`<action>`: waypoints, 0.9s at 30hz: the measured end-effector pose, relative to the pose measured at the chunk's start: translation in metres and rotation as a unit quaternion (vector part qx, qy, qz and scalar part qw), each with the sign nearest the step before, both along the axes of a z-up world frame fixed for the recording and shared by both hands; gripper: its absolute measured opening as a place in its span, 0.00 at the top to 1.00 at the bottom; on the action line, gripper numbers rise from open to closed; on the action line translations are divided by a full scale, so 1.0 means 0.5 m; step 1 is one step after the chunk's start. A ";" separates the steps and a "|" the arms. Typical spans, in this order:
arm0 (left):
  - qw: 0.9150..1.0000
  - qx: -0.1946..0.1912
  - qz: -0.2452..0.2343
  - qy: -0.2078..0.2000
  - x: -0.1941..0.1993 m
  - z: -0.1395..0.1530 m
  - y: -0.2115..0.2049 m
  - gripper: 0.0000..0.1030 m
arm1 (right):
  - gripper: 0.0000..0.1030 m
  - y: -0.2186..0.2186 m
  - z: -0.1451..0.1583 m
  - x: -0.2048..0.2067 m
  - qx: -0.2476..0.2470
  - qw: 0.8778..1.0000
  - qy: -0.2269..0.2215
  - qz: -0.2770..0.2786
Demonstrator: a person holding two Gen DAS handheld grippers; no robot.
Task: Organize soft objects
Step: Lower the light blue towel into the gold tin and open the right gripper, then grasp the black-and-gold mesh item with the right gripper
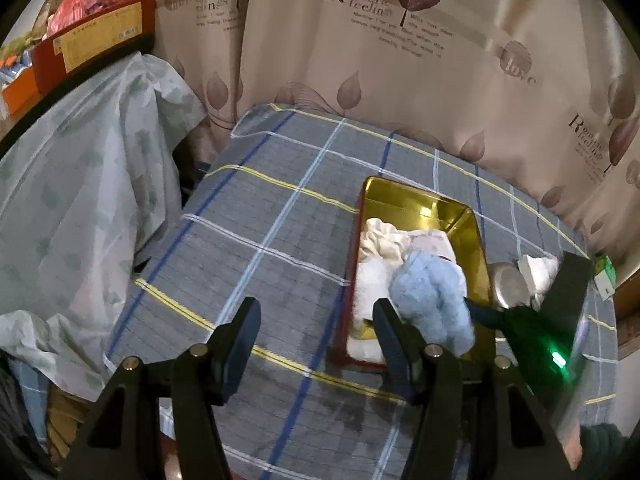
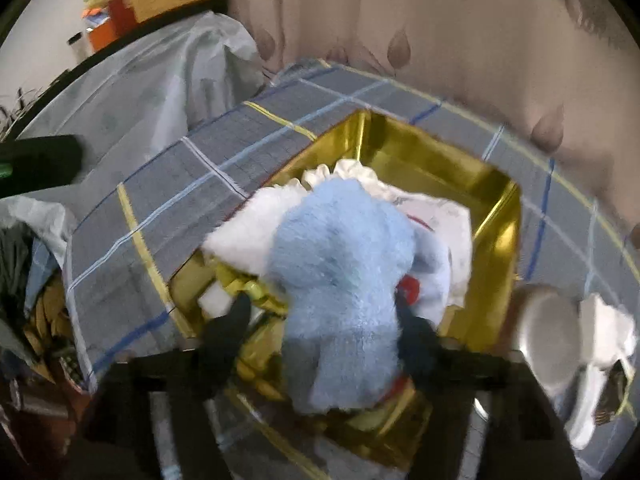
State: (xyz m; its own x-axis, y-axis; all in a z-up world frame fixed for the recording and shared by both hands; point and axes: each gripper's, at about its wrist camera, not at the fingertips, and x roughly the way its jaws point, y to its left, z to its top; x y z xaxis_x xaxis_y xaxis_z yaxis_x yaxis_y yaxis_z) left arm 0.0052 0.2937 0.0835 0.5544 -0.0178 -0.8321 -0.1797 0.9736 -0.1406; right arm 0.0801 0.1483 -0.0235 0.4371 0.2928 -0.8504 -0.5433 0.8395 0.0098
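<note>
A gold-lined tin [image 1: 416, 196] with red outer walls stands on the checked tablecloth [image 1: 260, 220]. White and cream cloths [image 1: 384, 240] lie inside it. A fluffy light-blue plush [image 1: 432, 292] rests on top of them at the near end. In the right wrist view the plush [image 2: 340, 260] sits between the fingers of my right gripper [image 2: 326, 316], over the tin [image 2: 500, 184]. The jaws stand apart, with a gap at the left finger. My left gripper [image 1: 316, 312] hangs open over bare cloth just left of the tin, with nothing between its fingers.
A silvery round object [image 1: 510, 284] and a white cloth [image 1: 538, 270] lie right of the tin. A leaf-print curtain [image 1: 400, 80] closes off the back. Plastic-sheeted furniture [image 1: 80, 184] with red boxes [image 1: 92, 36] on top stands to the left.
</note>
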 end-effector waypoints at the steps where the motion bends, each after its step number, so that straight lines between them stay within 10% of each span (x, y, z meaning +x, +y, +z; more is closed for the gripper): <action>1: 1.000 -0.002 0.001 0.000 0.001 -0.001 -0.003 0.42 | 0.29 -0.010 0.014 -0.014 0.003 1.000 -0.010 0.006; 12: 0.999 -0.011 -0.043 0.004 0.031 -0.018 -0.117 0.42 | 0.28 -0.311 0.093 -0.085 0.011 0.994 -0.063 -0.086; 27: 0.990 -0.004 -0.132 0.047 0.066 -0.081 -0.315 0.42 | 0.28 -0.628 0.006 0.022 -0.057 0.970 -0.057 -0.230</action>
State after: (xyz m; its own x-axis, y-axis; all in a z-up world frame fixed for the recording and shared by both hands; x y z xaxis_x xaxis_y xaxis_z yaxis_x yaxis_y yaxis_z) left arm 0.0383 0.1362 0.0431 0.4498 -0.1590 -0.8789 0.0676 0.9873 -0.1440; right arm 0.0912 -0.1658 -0.0203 0.5917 -0.0477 -0.8048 -0.1034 0.9855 -0.1345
